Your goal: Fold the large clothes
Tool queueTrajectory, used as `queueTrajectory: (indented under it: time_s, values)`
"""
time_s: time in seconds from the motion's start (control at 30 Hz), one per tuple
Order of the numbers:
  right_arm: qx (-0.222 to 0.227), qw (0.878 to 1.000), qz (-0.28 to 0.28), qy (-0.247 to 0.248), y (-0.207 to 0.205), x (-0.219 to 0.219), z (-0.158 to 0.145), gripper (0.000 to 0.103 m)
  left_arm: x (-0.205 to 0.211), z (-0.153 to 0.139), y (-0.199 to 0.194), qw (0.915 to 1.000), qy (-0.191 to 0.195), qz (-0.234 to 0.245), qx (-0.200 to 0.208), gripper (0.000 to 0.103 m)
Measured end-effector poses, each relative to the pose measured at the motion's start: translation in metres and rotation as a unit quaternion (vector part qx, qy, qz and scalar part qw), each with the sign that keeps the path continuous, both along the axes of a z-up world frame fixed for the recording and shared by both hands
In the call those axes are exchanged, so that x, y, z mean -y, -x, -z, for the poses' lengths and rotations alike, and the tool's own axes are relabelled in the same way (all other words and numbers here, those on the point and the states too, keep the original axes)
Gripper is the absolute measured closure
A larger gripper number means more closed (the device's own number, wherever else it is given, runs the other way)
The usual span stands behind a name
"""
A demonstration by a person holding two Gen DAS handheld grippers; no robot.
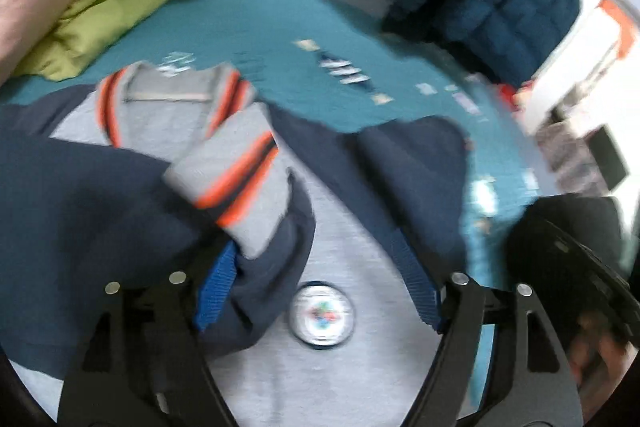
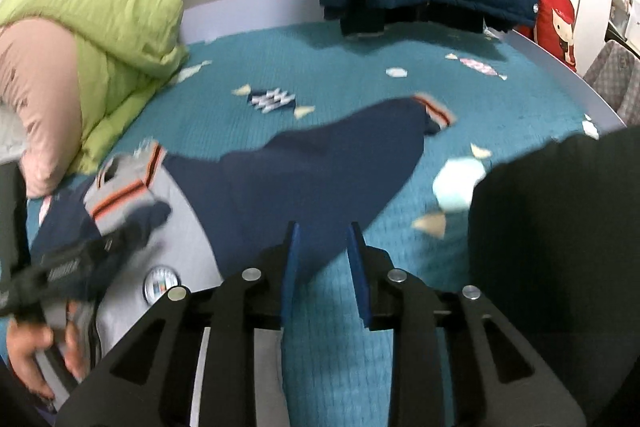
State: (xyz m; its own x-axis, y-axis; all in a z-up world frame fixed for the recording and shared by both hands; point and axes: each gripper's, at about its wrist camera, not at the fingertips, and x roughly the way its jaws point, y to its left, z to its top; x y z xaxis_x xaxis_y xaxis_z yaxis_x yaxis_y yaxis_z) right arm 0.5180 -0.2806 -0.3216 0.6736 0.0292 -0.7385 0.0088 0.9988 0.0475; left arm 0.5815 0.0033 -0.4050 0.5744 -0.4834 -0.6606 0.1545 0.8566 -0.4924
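Now the sweatshirt (image 1: 332, 367) lies flat on the teal bedspread (image 1: 280, 27), its grey body beneath the left gripper (image 1: 318, 291), whose jaws stand wide open with nothing pinched; one cuffed sleeve (image 1: 236, 179) is already laid across the chest near the round badge (image 1: 322, 313). The other navy sleeve (image 2: 320, 163) runs outward from that badge, its long axis slanting away toward the striped cuff (image 2: 436, 111). Nearest it, the right gripper (image 2: 324, 267) hovers over the sleeve's near end, jaws partly open, gripping nothing. Bare bedspread beyond the cuff leaves room for folding inward.

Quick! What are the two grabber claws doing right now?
Left gripper: open wide, holding nothing.
Right gripper: partly open, empty, above the navy sweater sleeve.
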Motion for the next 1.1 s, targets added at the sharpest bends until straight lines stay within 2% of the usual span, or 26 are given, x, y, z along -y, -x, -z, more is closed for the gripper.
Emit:
queueTrajectory:
  time_s: [0.07,0.13,0.17,0.27,0.37,0.5,0.53,0.6,0.67,0.8,0.87,0.97,1.1]
  values:
    - [-0.002,1.000,0.009,-0.018,-0.015,0.007,-0.003,0.078,0.002,-0.007,0.004,0.9988,0.033,0.032,0.017,0.025]
    - [-0.004,1.000,0.019,-0.021,-0.027,0.012,-0.004,0.078,0.007,-0.013,0.008,0.9972,0.037,0.055,0.033,0.025]
    - [-0.005,1.000,0.024,-0.019,-0.031,0.013,-0.005,0.078,0.007,-0.015,0.009,0.9983,0.004,0.044,0.037,0.025]
    - [-0.019,0.998,0.036,-0.040,-0.046,0.021,-0.003,0.077,-0.004,-0.013,0.012,0.9988,-0.039,-0.005,0.029,0.025]
    - [-0.030,0.997,0.053,-0.045,-0.062,0.028,-0.001,0.076,-0.010,-0.002,0.012,0.9912,-0.120,-0.055,-0.002,0.023]
    - [-0.048,0.992,0.088,-0.070,-0.088,0.046,0.006,0.074,0.000,0.014,0.013,0.9869,-0.156,-0.036,-0.019,0.023]
    - [-0.055,0.991,0.101,-0.074,-0.098,0.052,0.009,0.069,0.006,0.019,0.010,0.9847,-0.170,-0.027,-0.024,0.023]
    - [-0.074,0.986,0.123,-0.089,-0.113,0.064,0.015,0.066,0.019,0.036,0.005,0.9778,-0.203,-0.004,-0.052,0.022]
    - [-0.087,0.977,0.160,-0.108,-0.126,0.081,0.024,0.066,0.022,0.042,0.006,0.9751,-0.218,0.001,-0.043,0.020]
    - [-0.130,0.962,0.208,-0.122,-0.148,0.107,0.047,0.065,0.021,0.046,0.005,0.9763,-0.212,0.002,-0.043,0.018]
    - [-0.120,0.963,0.212,-0.113,-0.157,0.110,0.052,0.065,0.023,0.046,0.005,0.9762,-0.213,0.004,-0.042,0.018]
    - [-0.138,0.959,0.222,-0.108,-0.168,0.113,0.070,0.063,0.022,0.045,0.006,0.9768,-0.209,0.006,-0.045,0.017]
    - [-0.140,0.959,0.226,-0.102,-0.171,0.112,0.084,0.059,0.021,0.044,0.007,0.9770,-0.208,0.006,-0.045,0.017]
